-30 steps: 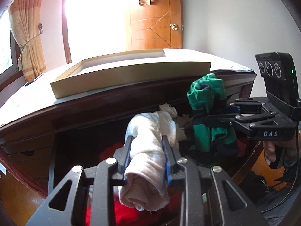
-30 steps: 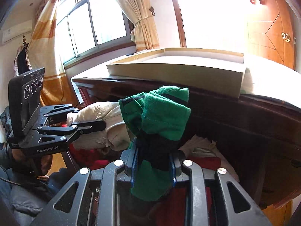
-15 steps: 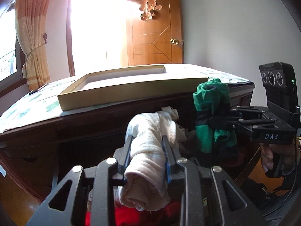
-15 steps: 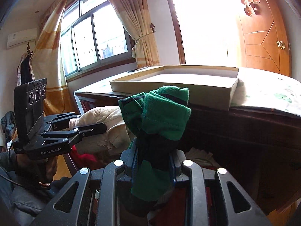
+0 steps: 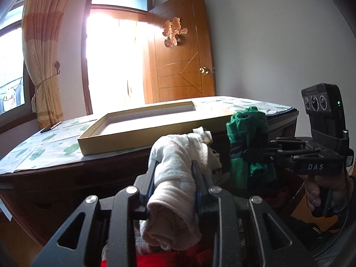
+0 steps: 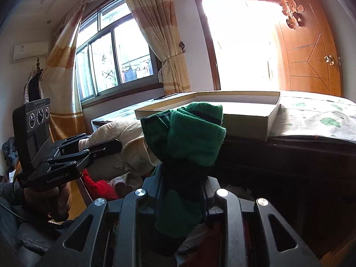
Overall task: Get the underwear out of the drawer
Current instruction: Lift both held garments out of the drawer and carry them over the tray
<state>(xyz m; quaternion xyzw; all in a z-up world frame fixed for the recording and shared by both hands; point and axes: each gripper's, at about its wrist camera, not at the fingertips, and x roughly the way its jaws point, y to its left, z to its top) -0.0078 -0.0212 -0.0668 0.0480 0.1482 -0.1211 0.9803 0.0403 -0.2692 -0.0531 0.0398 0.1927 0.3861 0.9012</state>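
My left gripper squeezes a rolled-up white underwear between its two fingers. The roll sticks out in front and behind. My right gripper squeezes a green underwear with a dark band the same way. Both bundles are up in the air, side by side, in front of the dark wooden dresser. Red cloth lies down below them. On top of the dresser sits a flat cardboard tray on a cloth with green spots.
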